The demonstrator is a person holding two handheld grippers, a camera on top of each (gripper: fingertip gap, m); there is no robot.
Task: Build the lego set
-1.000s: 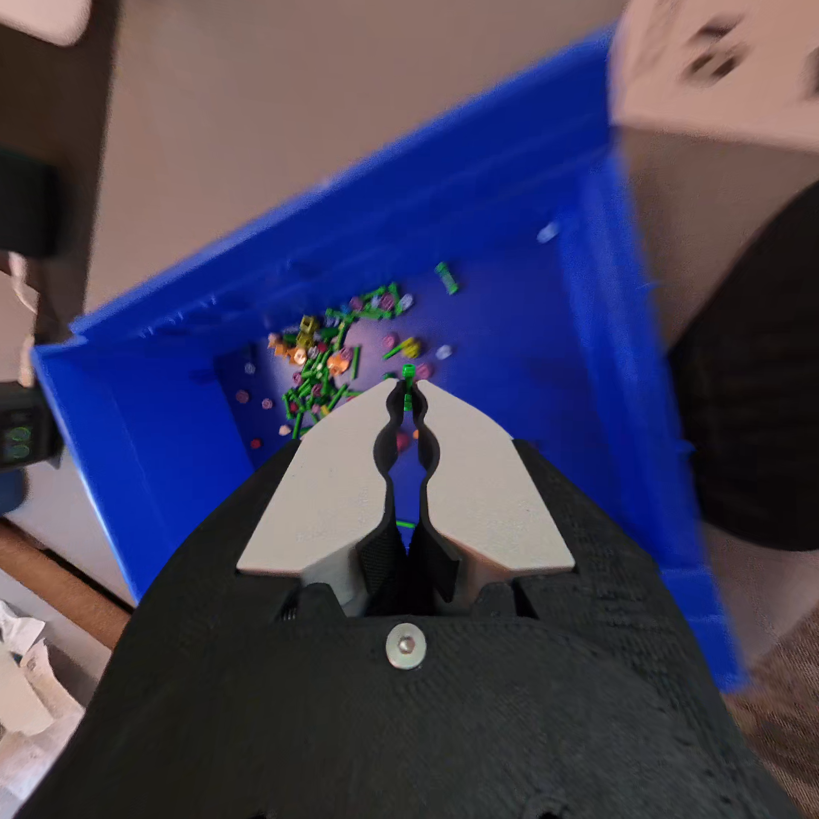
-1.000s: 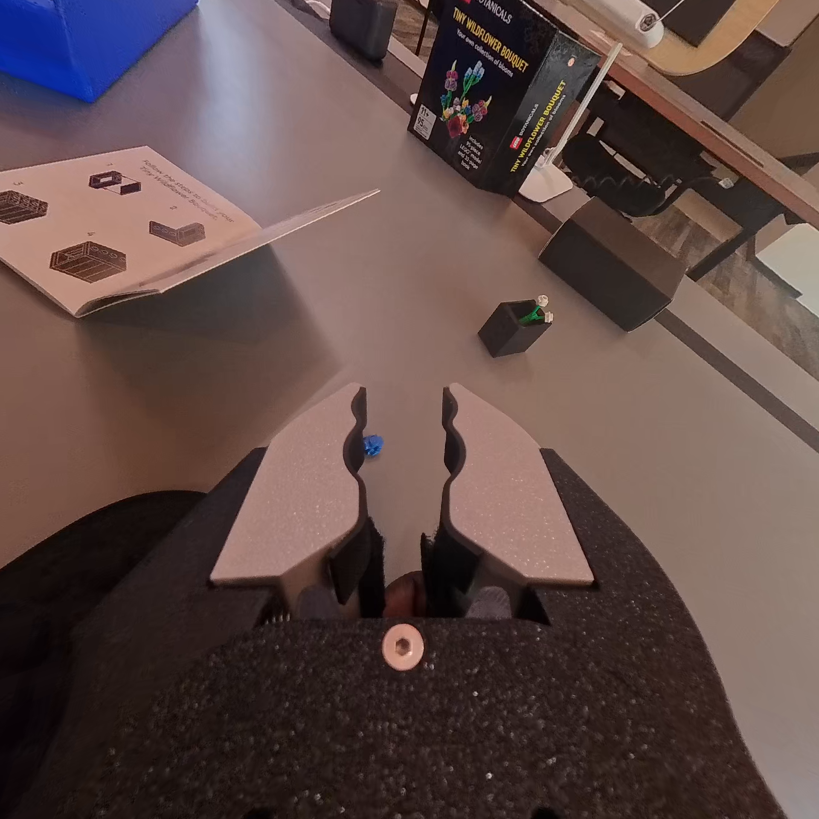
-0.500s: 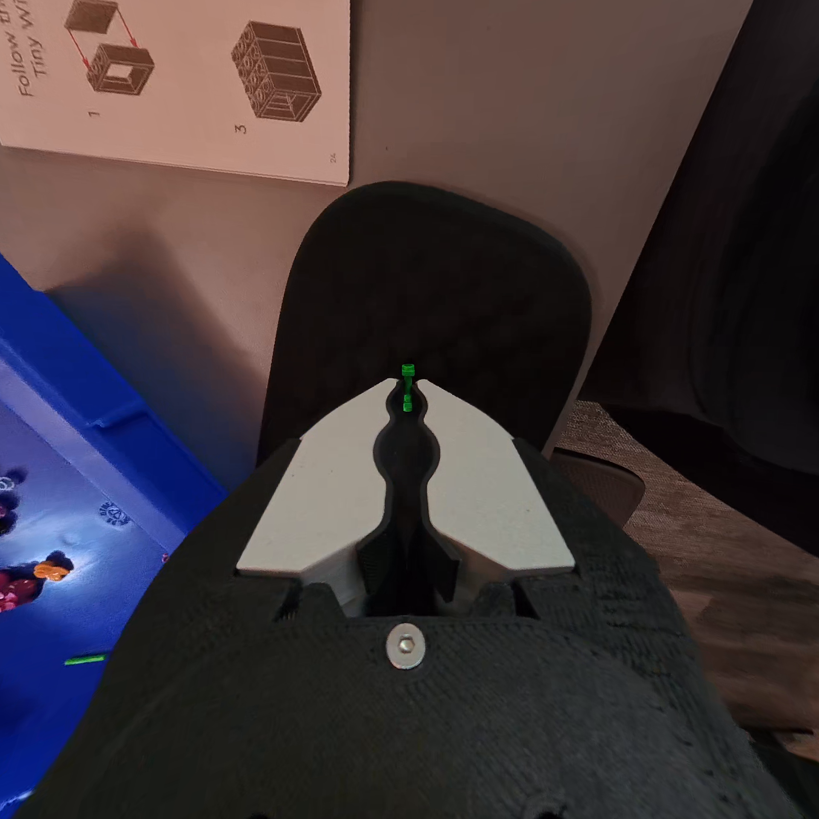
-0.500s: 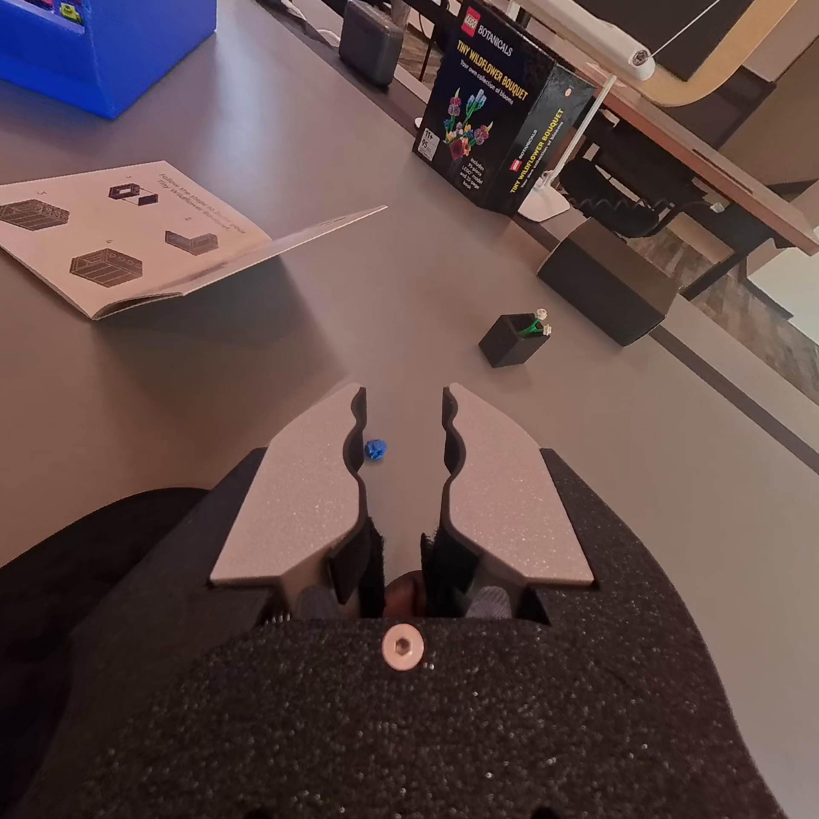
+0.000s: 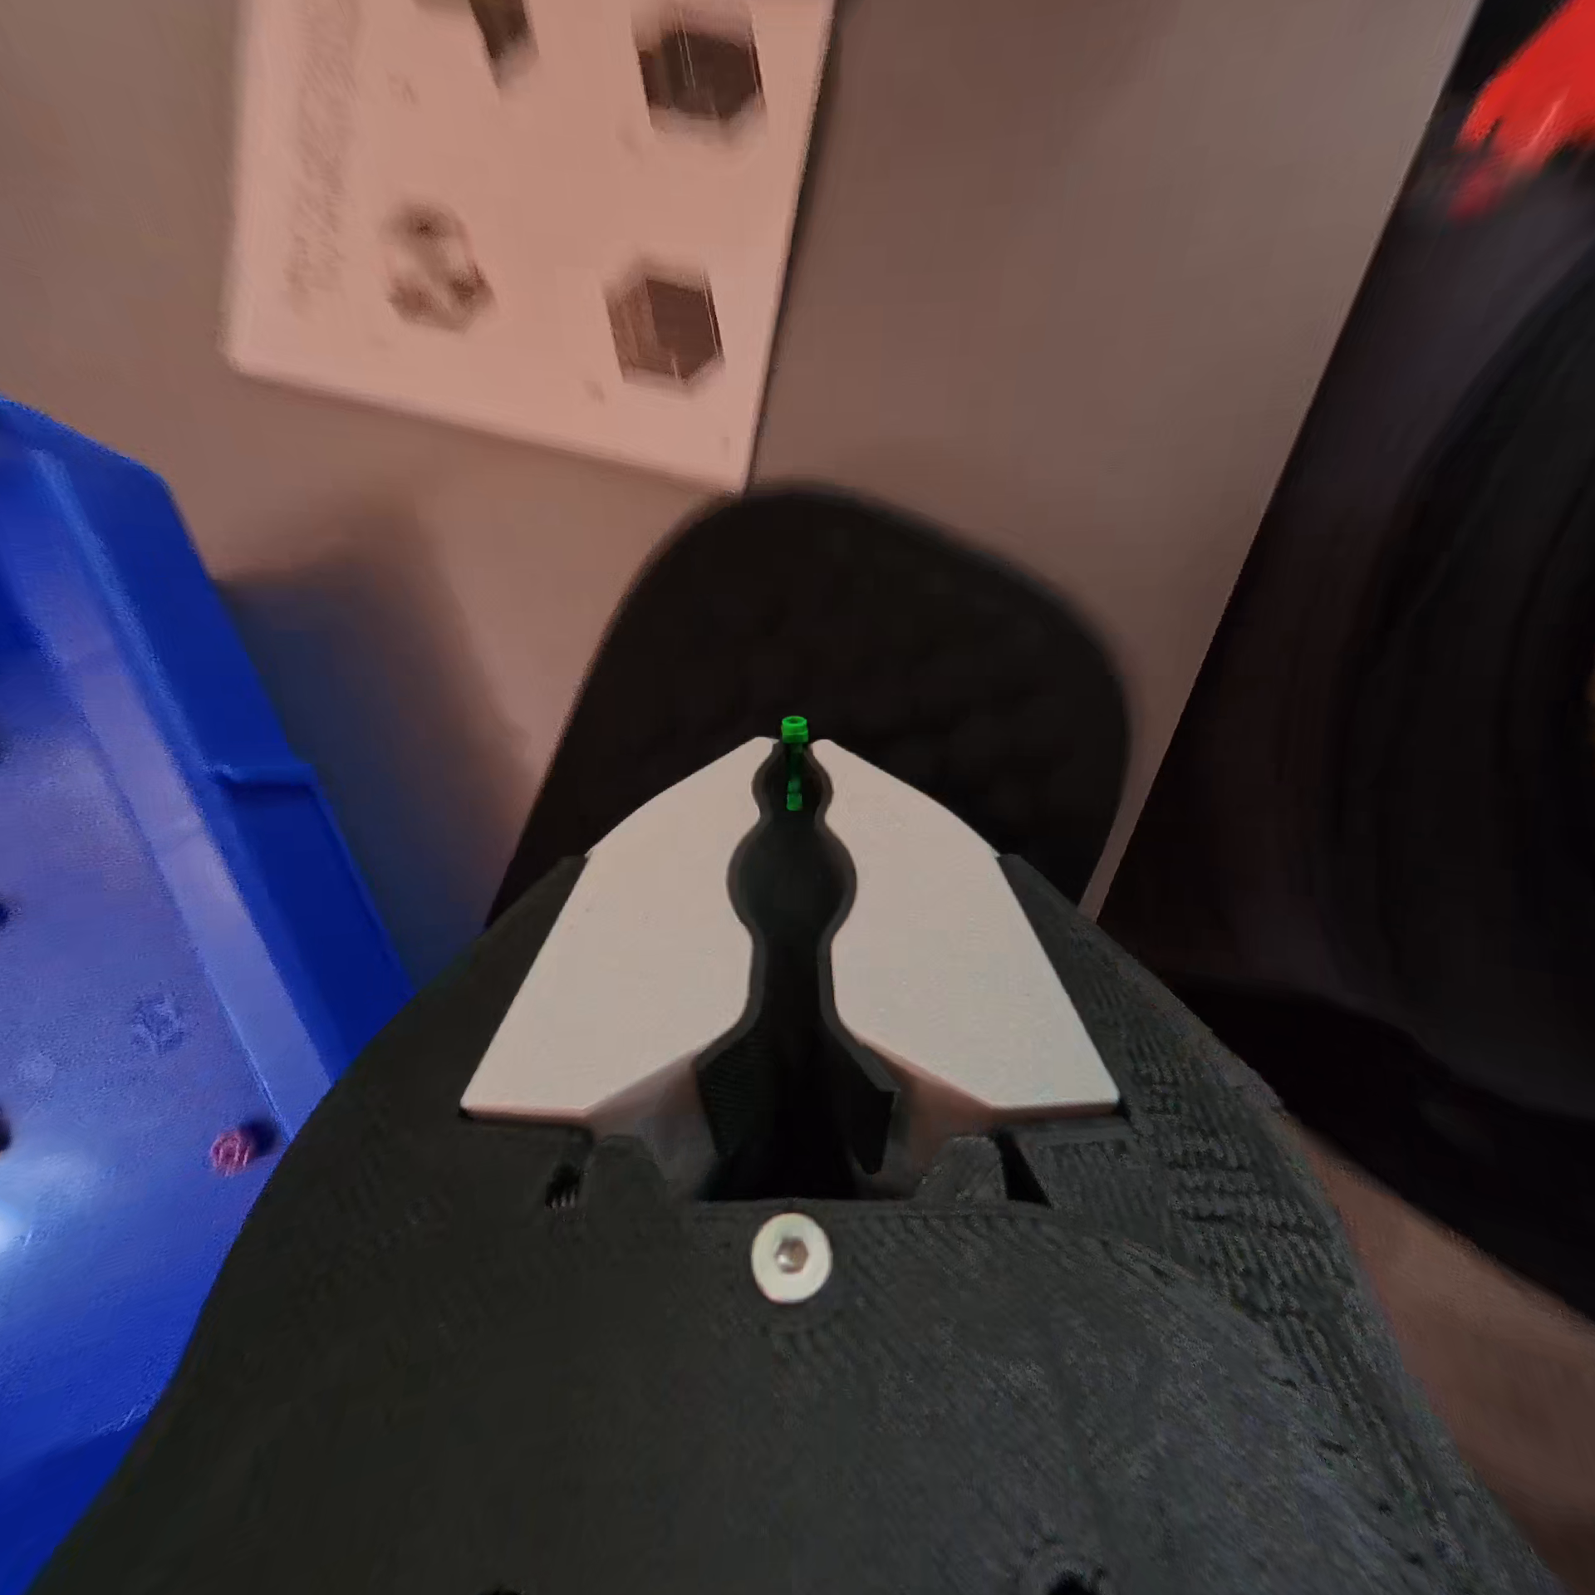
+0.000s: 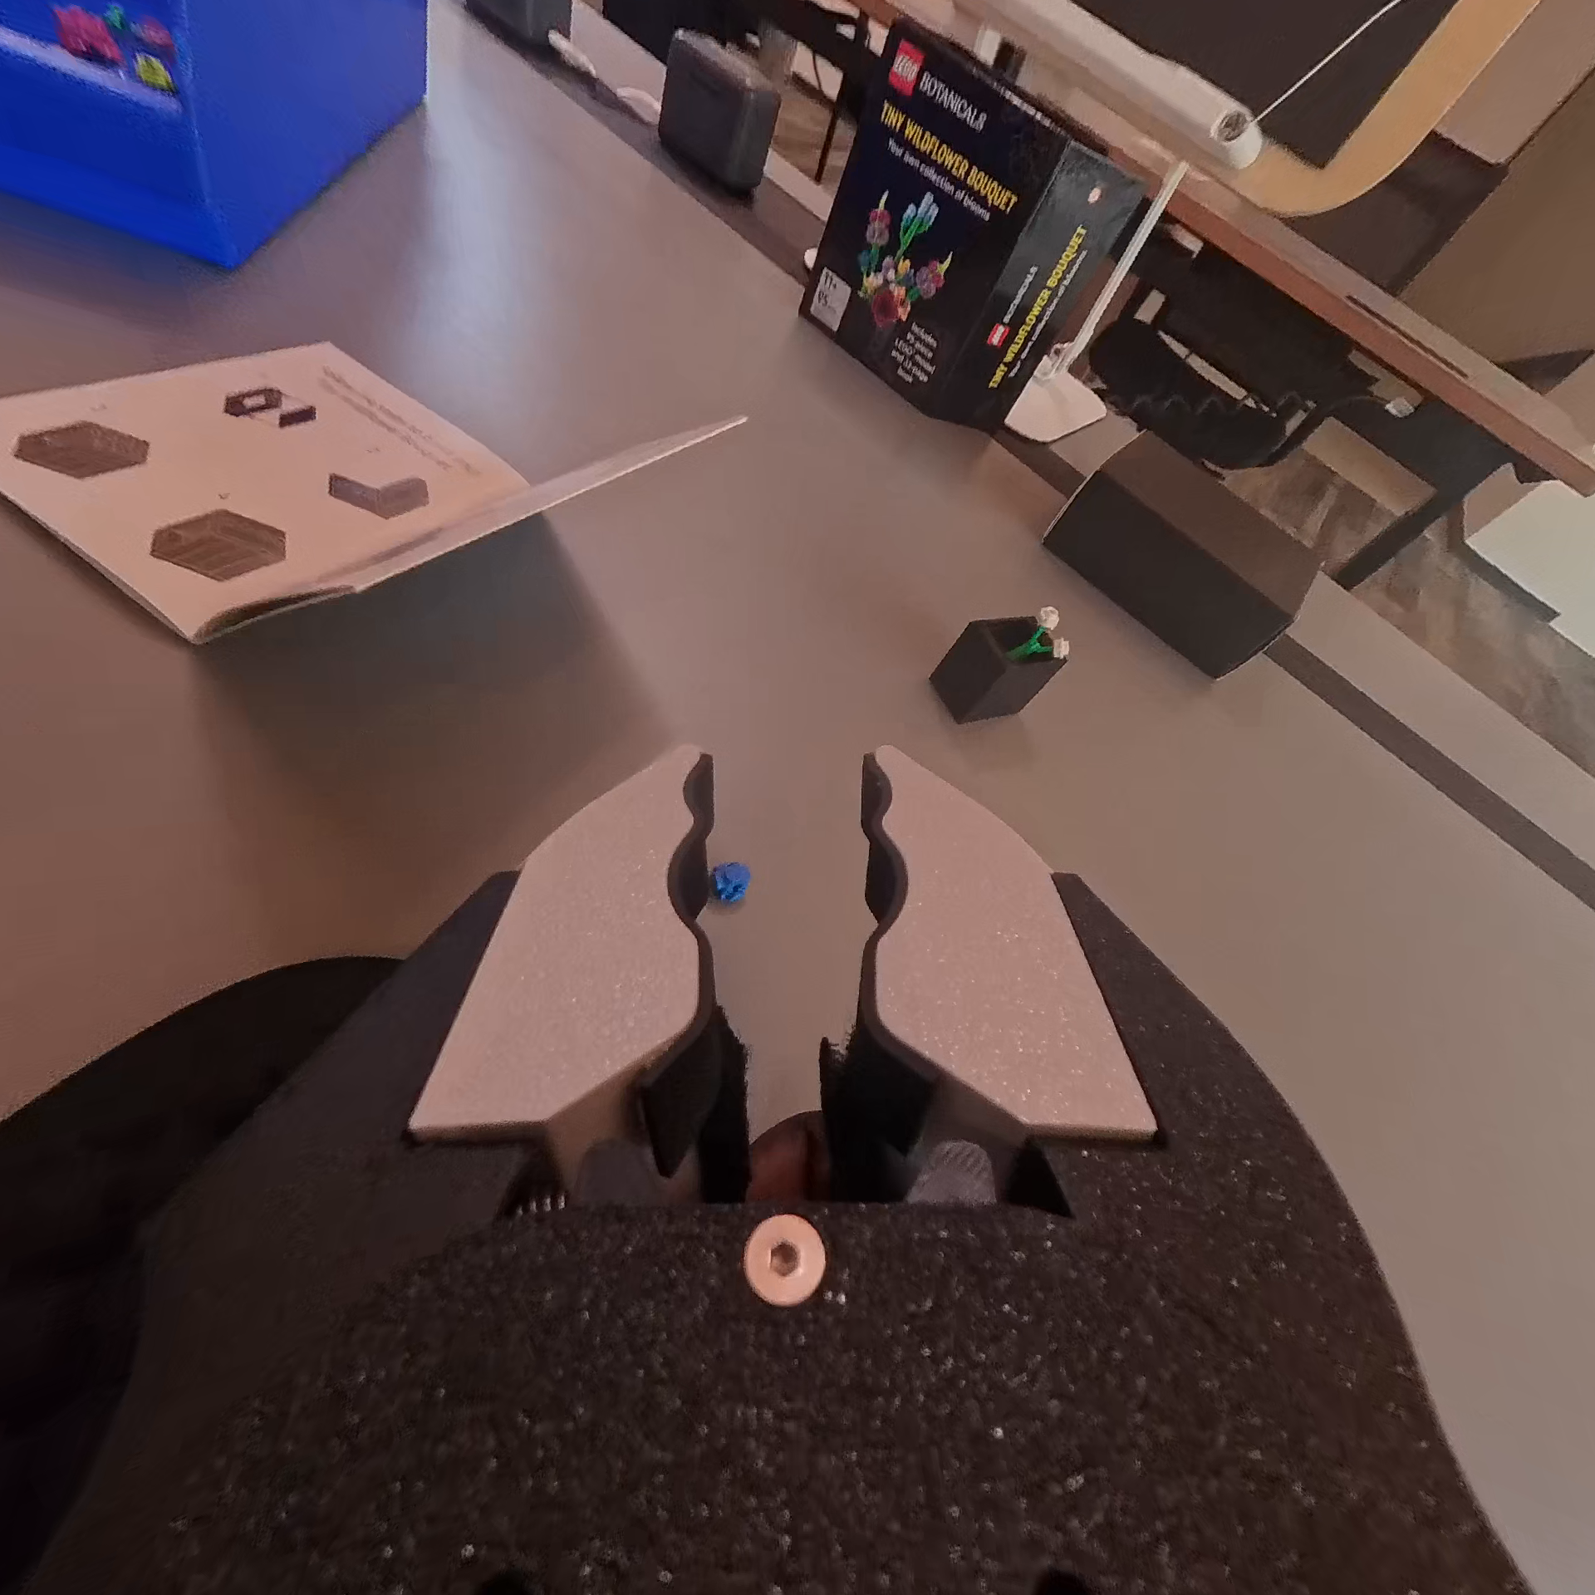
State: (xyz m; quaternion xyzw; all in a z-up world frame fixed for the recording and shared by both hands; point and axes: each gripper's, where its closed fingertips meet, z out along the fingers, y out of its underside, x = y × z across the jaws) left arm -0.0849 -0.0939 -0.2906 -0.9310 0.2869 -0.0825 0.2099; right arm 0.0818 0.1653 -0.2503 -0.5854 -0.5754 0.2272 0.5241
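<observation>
My left gripper (image 5: 794, 749) is shut on a thin green stem piece (image 5: 793, 732) whose tip pokes out past the fingertips. It hovers beside the blue bin (image 5: 129, 820) of loose pieces. My right gripper (image 6: 787, 759) is open and empty above the grey table (image 6: 1122, 906). A small blue flower piece (image 6: 730, 882) lies on the table beside its left finger. A small black cube pot (image 6: 992, 669) with green stems topped by white buds stands ahead to the right.
An open instruction booklet (image 6: 259, 483) lies at the left; it also shows in the left wrist view (image 5: 518, 224). The blue bin (image 6: 198, 112) stands far left. The set's black box (image 6: 958, 250) and a dark block (image 6: 1174, 570) stand near the far table edge. My right fingertips sit around 30 cm from my left ones. To reach the small black cube pot (image 6: 992, 669) in a straight line is about 12 cm for my right fingers, about 40 cm for my left.
My left gripper has lifted out of the blue bin with the green stem and swung towards the booklet. My right gripper has stayed open, drifting only slightly.
</observation>
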